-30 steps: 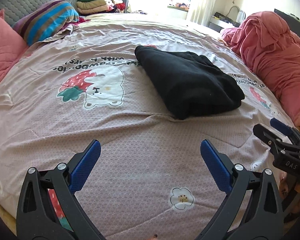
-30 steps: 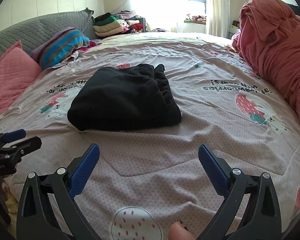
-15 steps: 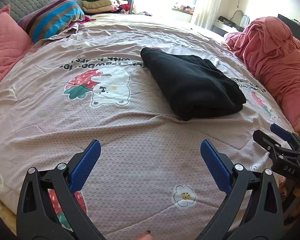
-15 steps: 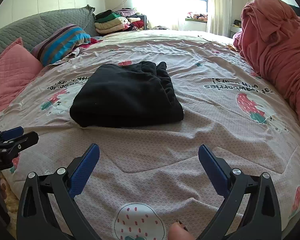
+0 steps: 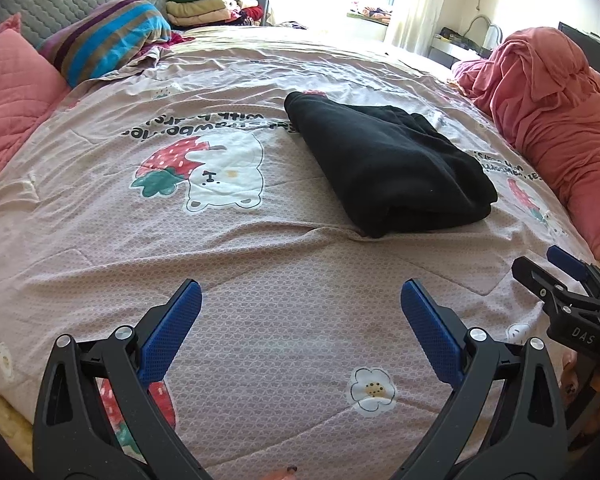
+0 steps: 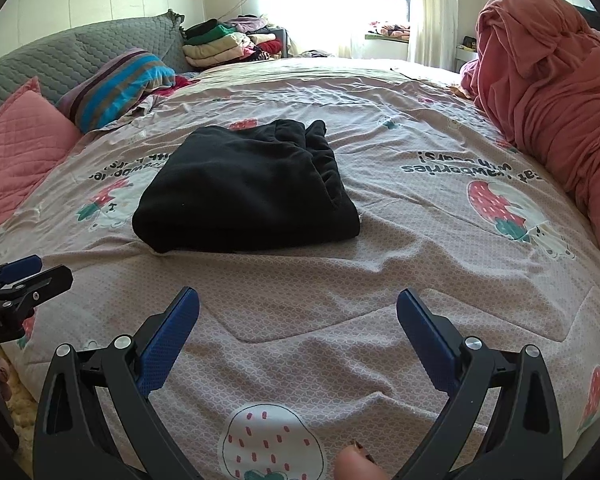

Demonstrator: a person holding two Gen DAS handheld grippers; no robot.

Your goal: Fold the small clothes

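A black garment (image 5: 388,168) (image 6: 244,188) lies folded into a thick rectangle in the middle of the pink strawberry-print bedspread (image 5: 260,280) (image 6: 400,240). My left gripper (image 5: 300,304) hovers open over the bed's near edge, well short of the garment, with nothing between its blue pads. My right gripper (image 6: 298,310) is also open and empty, facing the garment's folded near edge. Each gripper shows at the edge of the other's view: the right one (image 5: 556,276) and the left one (image 6: 24,276).
A heaped red-pink blanket (image 5: 556,120) (image 6: 548,92) fills the bed's right side. A striped pillow (image 5: 108,40), a pink pillow (image 6: 16,148) and the grey headboard (image 6: 80,52) stand at the left. A stack of folded clothes (image 6: 228,44) sits at the far end.
Both grippers have drifted slightly back and tilted a little, so the black garment sits marginally farther off. Both stay open; the garment has not moved.
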